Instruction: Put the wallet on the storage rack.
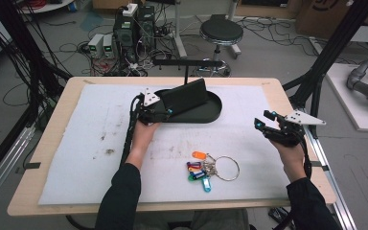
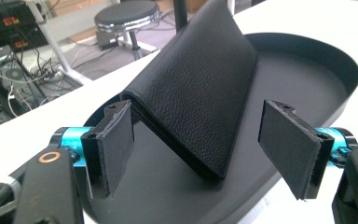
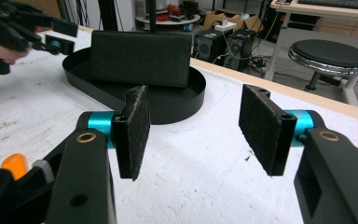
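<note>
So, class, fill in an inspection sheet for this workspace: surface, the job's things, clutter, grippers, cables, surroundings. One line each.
Surface: wooden table under a white mat, stained in patches.
Job's things: black leather wallet leaning tilted in a black oval tray; bunch of keys with coloured tags on the mat.
Clutter: nothing seen on the mat.
Grippers: left gripper open, jaws either side of the wallet; right gripper open above bare mat.
Cables: one trails from each gripper; tangled wires on the floor.
Surroundings: round stool, electronic boxes.
</note>
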### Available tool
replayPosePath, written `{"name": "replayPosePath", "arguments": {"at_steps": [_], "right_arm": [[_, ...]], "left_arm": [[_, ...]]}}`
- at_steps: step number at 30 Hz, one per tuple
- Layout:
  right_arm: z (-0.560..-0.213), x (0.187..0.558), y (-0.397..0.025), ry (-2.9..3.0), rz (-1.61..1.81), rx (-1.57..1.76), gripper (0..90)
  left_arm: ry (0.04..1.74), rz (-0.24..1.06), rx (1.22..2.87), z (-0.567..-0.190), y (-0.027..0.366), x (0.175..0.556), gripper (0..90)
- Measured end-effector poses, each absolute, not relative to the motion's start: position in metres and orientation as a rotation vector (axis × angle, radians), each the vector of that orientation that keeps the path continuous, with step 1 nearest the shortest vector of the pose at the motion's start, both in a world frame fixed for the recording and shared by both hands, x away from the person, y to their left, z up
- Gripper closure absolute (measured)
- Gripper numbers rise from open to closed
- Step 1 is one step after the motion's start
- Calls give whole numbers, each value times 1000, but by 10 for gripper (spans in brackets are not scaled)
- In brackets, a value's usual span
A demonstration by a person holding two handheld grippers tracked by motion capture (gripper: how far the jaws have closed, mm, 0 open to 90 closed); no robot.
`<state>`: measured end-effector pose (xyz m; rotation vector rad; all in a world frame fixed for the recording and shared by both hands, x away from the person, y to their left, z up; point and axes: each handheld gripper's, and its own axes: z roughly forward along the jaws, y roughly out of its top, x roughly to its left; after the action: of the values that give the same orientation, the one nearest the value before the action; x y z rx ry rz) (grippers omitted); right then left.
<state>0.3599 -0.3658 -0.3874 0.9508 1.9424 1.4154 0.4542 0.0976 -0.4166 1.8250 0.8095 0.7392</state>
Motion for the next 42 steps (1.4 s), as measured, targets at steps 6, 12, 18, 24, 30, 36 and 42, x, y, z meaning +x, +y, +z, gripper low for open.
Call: {"name": "replayPosePath", "arguments": {"at_steps": [6, 12, 18, 24, 30, 36, 42], "right_arm": [[-388, 360, -366, 1947, 1418, 947, 434], [-387, 359, -364, 1957, 1419, 955, 430], [-387, 359, -361, 1968, 1415, 952, 428], [-389, 360, -357, 1984, 1407, 944, 423], [-389, 359, -356, 1984, 1401, 959, 410], [-390, 352, -355, 1999, 1379, 992, 378], [-390, 341, -350, 1997, 1364, 1010, 302]], "left_arm": [[785, 702, 1809, -403, 105, 432, 268], [760, 659, 1790, -397, 117, 406, 290], [777, 631, 1777, -397, 136, 384, 290], [816, 583, 1767, -401, 155, 367, 287], [842, 591, 1753, -407, 169, 343, 282], [860, 622, 1772, -411, 184, 325, 281], [886, 660, 1750, -418, 198, 312, 282]]}}
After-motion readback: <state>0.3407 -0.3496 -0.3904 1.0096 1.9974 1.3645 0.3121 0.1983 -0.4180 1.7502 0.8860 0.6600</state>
